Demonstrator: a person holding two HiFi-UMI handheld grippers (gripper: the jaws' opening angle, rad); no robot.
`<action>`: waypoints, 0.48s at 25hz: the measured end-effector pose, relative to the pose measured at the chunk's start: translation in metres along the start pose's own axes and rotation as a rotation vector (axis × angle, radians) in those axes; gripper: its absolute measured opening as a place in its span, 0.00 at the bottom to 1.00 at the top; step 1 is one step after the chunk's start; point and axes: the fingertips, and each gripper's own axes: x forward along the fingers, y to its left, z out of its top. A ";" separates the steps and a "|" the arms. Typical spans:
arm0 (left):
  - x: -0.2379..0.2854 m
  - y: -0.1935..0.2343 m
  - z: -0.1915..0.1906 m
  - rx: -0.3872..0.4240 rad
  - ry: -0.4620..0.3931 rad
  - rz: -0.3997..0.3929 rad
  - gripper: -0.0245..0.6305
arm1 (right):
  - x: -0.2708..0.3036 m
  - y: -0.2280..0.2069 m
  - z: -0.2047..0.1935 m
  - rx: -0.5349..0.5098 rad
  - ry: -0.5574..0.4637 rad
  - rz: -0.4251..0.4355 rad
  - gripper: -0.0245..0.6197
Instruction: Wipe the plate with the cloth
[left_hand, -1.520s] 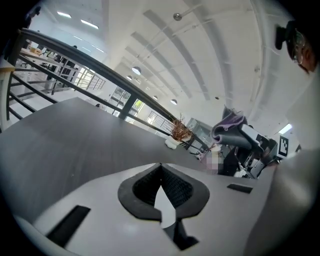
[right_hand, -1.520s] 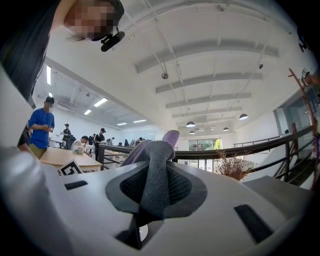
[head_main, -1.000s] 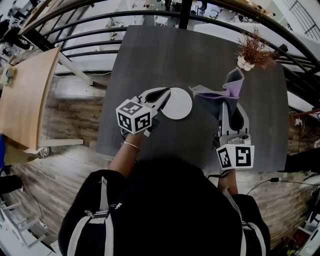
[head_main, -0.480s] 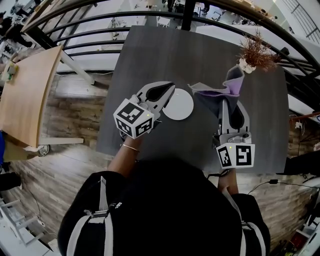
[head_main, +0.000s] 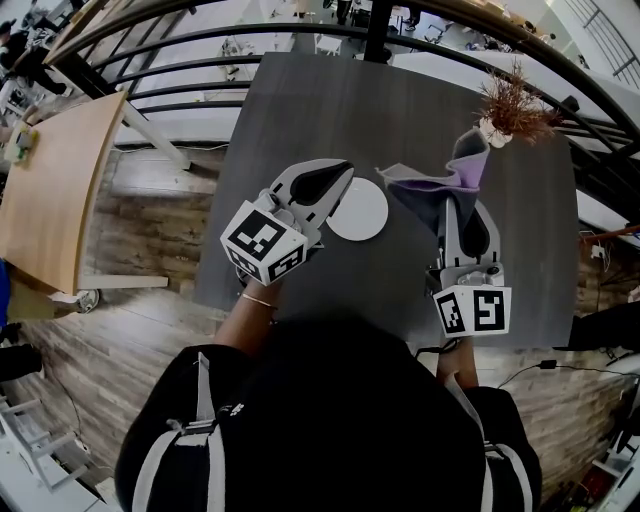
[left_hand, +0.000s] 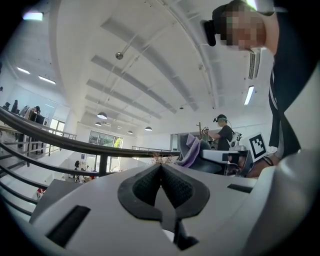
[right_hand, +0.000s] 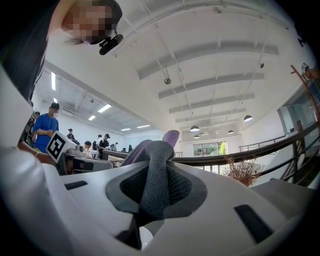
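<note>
A small white round plate (head_main: 358, 215) lies flat on the dark grey table (head_main: 300, 110). My left gripper (head_main: 343, 178) hovers over the plate's upper-left rim. Its jaws are shut, and in the left gripper view the pads (left_hand: 150, 187) meet with nothing between them. My right gripper (head_main: 461, 205) stays to the right of the plate, shut on a grey and purple cloth (head_main: 450, 175). The cloth sticks up past the jaws and drapes left toward the plate. In the right gripper view the cloth (right_hand: 155, 170) runs pinched between the pads.
A dried plant in a small pot (head_main: 505, 105) stands at the table's far right corner. A black railing (head_main: 300, 40) curves behind the table. A light wooden table (head_main: 55, 190) stands off to the left, over a wood floor. People stand in the distance.
My left gripper has risen toward the camera and rolled, so its marker cube has turned; its jaws stay shut. The right gripper and the cloth have held still.
</note>
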 end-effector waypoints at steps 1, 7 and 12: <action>-0.001 -0.001 0.003 0.008 -0.004 -0.002 0.05 | 0.000 0.001 0.000 0.001 -0.001 0.002 0.13; -0.006 -0.011 0.021 0.101 -0.026 -0.003 0.05 | 0.002 0.006 0.001 0.011 0.001 0.017 0.13; -0.011 -0.014 0.034 0.150 -0.043 0.013 0.05 | 0.001 0.007 0.001 0.015 -0.003 0.023 0.13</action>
